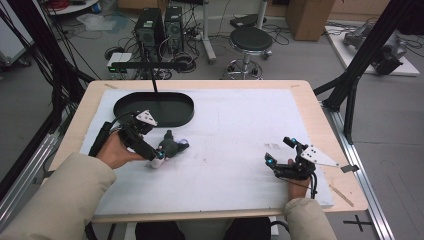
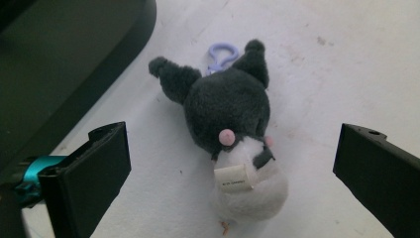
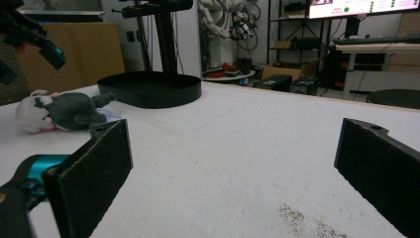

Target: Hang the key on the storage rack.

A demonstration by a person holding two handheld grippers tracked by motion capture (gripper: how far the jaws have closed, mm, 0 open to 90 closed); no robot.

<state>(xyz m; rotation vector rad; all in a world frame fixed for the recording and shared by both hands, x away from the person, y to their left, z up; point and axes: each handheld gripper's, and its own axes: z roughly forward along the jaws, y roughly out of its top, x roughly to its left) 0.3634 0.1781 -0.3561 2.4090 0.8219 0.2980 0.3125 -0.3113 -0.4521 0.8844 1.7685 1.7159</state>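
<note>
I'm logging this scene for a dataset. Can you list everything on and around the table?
plush toy: one, dark grey and white, lilac clip, lying on the mat near the tray
tray: one, black, oval, far left of the mat
mat: one, white, covering the table
table: one, light wood
stool: one, black, on the floor beyond
left gripper: black, open over the toy
right gripper: black, open, near right
</note>
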